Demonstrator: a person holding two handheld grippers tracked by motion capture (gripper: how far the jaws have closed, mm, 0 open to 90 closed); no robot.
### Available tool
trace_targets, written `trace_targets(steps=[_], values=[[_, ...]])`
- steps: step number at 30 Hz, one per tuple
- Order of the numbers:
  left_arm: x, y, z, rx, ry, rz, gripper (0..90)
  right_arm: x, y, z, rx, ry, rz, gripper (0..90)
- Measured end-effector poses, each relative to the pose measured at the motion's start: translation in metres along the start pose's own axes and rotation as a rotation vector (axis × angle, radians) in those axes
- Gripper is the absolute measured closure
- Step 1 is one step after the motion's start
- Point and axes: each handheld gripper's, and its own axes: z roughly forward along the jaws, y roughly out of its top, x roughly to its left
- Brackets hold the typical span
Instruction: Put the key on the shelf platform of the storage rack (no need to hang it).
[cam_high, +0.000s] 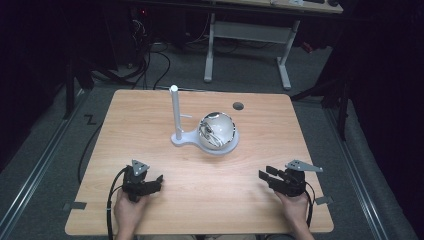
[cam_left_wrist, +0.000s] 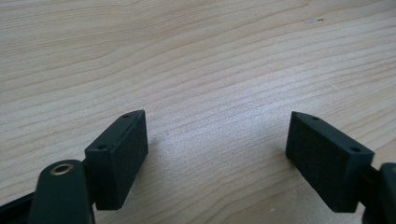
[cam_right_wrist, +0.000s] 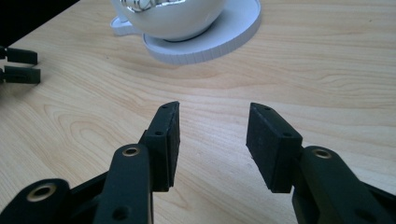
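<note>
- Mirrored sphere (cam_high: 218, 130): seated in white dished stand (cam_high: 197, 140), mid-surface (cam_high: 150, 115), beside the stand's upright post (cam_high: 175, 112).
- Handling, judged: smooth, slippery, probably fragile; grip across its widest girth.
- Left claw (cam_high: 159, 180) and right claw (cam_high: 263, 174): wide, empty, well short of the sphere.

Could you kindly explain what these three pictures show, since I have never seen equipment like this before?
A person sits at a wooden table with hand-held tongs in each hand. The high view looks down from above: left tongs, right tongs. The other two pictures come from cameras riding on the tongs, looking along their black jaws: left tongs, right tongs. Both stand open and hold nothing. On the table is a white stand with an upright post, and a shiny silver bowl rests on its round base.
</note>
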Motion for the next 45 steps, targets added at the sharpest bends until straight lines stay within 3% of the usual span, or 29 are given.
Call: trace_targets(steps=[8,29,42,45], values=[[0.0,0.0,0.0,0.0,0.0,0.0,21.2,0.005,-0.008,0.011,0.032,-0.017,-0.036,55.2],[0.0,0.0,0.0,0.0,0.0,0.0,21.2,0.008,-0.02,0.03,0.069,-0.037,-0.031,55.2],[0.0,0.0,0.0,0.0,0.001,0.0,21.3,0.014,-0.02,0.036,0.113,-0.074,-0.088,53.8],[0.0,0.0,0.0,-0.001,0.0,0.0,21.2,0.018,-0.02,0.039,0.134,-0.096,-0.123,52.8]])
